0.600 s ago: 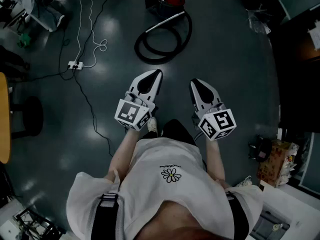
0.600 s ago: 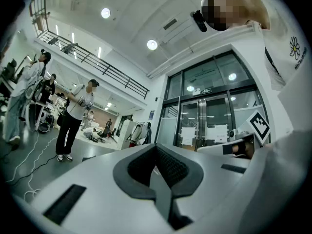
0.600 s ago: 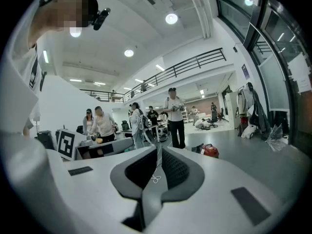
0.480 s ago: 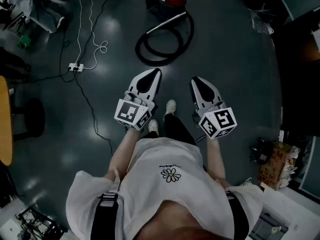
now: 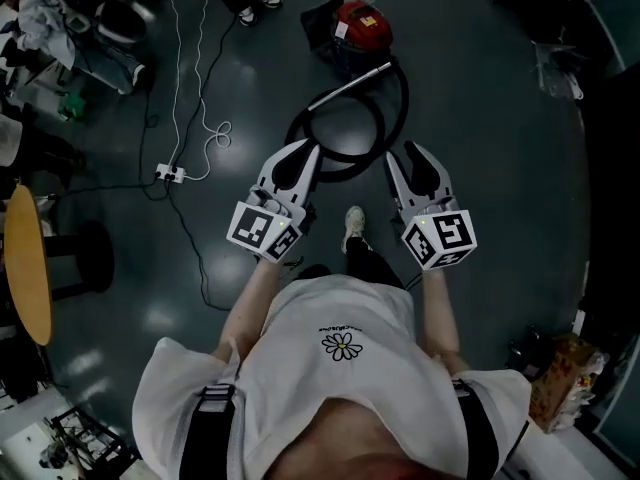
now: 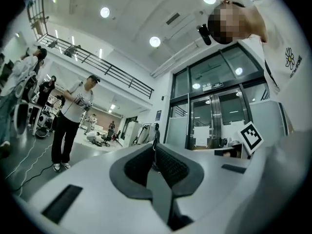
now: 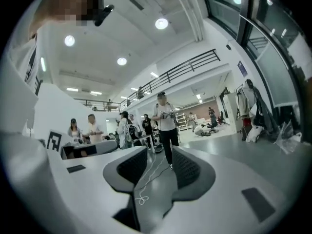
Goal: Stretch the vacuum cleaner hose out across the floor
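Left gripper [image 5: 306, 148] clenched shut on nothing; right gripper [image 5: 416, 150] parted, empty. Hose [image 5: 402, 98] coiled on dark floor [image 5: 490, 178] just ahead of both, beside red vacuum cleaner [image 5: 358, 23], touched by neither.

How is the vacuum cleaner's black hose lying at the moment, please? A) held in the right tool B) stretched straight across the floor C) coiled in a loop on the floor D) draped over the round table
C: the head view shows the hose curled in a loop on the floor by the red vacuum cleaner, beyond the left tool and right tool, neither holding it.
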The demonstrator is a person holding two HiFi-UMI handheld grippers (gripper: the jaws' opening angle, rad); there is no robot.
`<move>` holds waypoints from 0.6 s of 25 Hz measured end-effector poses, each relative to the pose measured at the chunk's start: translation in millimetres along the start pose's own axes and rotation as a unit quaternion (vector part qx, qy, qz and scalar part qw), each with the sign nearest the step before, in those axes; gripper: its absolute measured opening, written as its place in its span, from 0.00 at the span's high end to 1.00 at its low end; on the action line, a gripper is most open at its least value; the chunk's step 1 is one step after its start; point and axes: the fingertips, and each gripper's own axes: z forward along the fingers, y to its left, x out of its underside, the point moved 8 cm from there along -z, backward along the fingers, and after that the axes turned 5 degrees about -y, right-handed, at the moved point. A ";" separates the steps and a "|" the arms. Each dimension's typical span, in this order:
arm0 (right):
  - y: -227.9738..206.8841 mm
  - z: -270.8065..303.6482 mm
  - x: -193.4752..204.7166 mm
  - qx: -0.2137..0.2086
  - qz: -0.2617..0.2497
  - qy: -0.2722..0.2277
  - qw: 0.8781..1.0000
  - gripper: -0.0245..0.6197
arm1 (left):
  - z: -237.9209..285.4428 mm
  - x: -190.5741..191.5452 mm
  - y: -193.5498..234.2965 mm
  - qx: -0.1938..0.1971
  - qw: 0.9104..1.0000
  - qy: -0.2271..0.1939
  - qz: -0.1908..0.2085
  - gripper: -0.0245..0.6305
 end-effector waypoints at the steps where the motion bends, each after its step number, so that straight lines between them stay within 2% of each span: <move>1: -15.0 15.6 -5.5 -0.008 0.020 -0.006 1.000 0.74 | 17.2 -2.9 9.0 0.000 1.000 -0.004 0.001 0.95; 5: -61.9 64.9 -15.0 -0.031 0.080 -0.017 0.996 0.72 | 72.7 -7.2 39.3 0.000 1.000 -0.013 0.002 0.95; 8: -76.4 87.0 -14.5 -0.102 0.138 -0.012 0.985 0.72 | 97.0 -5.6 58.1 -0.009 1.000 -0.008 0.015 0.95; 10: -84.0 100.6 -15.7 -0.132 0.179 -0.014 0.975 0.72 | 110.7 -6.9 70.5 -0.013 1.000 -0.017 0.015 0.95; 12: -90.6 116.7 -15.3 -0.138 0.188 -0.007 0.973 0.72 | 122.5 -10.4 83.1 -0.013 0.999 -0.039 0.016 0.95; 15: -94.3 143.9 -14.5 -0.134 0.176 0.001 0.975 0.72 | 138.9 -10.1 105.6 -0.012 0.998 -0.054 0.016 0.95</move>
